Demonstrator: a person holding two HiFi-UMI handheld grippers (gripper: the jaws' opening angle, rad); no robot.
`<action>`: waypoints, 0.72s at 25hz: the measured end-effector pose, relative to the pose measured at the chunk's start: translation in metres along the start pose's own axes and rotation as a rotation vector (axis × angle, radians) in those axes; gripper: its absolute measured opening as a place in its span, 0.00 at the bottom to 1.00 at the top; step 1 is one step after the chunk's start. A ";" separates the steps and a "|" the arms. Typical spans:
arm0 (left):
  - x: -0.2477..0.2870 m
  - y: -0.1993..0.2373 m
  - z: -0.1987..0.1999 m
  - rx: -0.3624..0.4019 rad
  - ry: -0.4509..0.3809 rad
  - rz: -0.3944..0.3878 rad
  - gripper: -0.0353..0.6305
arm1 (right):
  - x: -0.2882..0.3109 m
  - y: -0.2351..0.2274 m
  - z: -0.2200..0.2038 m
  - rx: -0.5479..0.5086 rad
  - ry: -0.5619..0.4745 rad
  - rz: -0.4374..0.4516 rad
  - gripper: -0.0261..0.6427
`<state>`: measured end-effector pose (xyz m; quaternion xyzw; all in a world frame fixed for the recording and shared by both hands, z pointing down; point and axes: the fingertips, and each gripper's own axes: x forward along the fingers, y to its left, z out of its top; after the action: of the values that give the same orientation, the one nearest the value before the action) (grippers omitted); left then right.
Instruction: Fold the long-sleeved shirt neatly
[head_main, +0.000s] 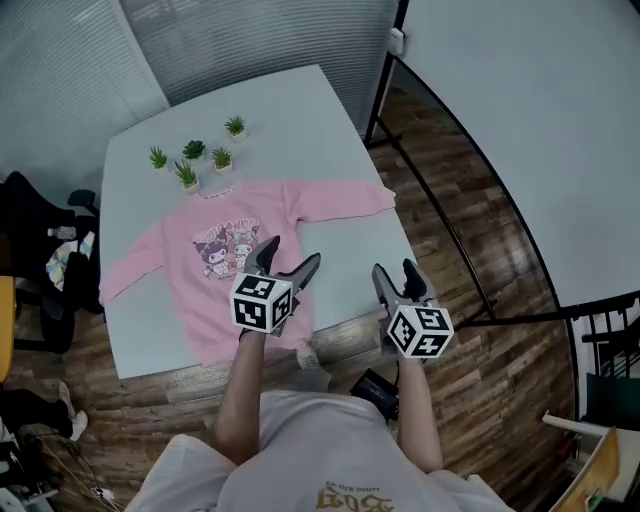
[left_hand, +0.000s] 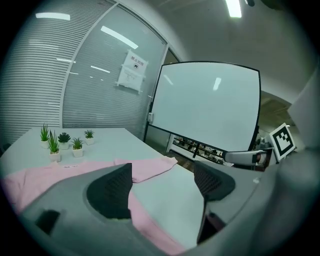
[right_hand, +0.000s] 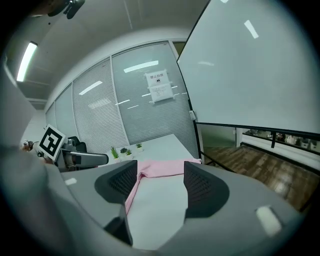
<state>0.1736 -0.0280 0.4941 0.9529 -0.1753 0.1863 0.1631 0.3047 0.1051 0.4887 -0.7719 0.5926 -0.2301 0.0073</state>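
White table (head_main: 320, 130) bears a pink shirt (head_main: 170, 270) and 5 potted plants (head_main: 187, 174); left claw (head_main: 292, 252) and right claw (head_main: 394, 268) gape empty.

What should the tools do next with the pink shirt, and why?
Probably lower the right tool toward the sleeve nearest it, to fold it inward. The pink shirt lies spread flat on the table, unfolded, and the left tool and right tool both hover open, holding nothing.

grey left gripper (head_main: 293, 250) and right gripper (head_main: 394, 266) (marker cubes (head_main: 262, 302)), pale t-shirt (head_main: 320, 440).
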 end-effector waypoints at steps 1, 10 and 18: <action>0.006 0.003 0.001 0.006 0.007 -0.005 0.63 | 0.006 -0.005 0.001 0.011 -0.002 -0.008 0.48; 0.045 0.020 0.001 0.004 0.070 -0.011 0.63 | 0.045 -0.027 0.005 0.034 0.035 -0.011 0.47; 0.076 0.030 -0.003 -0.031 0.123 0.029 0.63 | 0.086 -0.052 0.007 0.002 0.099 0.025 0.46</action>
<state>0.2268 -0.0737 0.5356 0.9344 -0.1815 0.2439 0.1855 0.3711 0.0400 0.5272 -0.7520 0.6017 -0.2686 -0.0186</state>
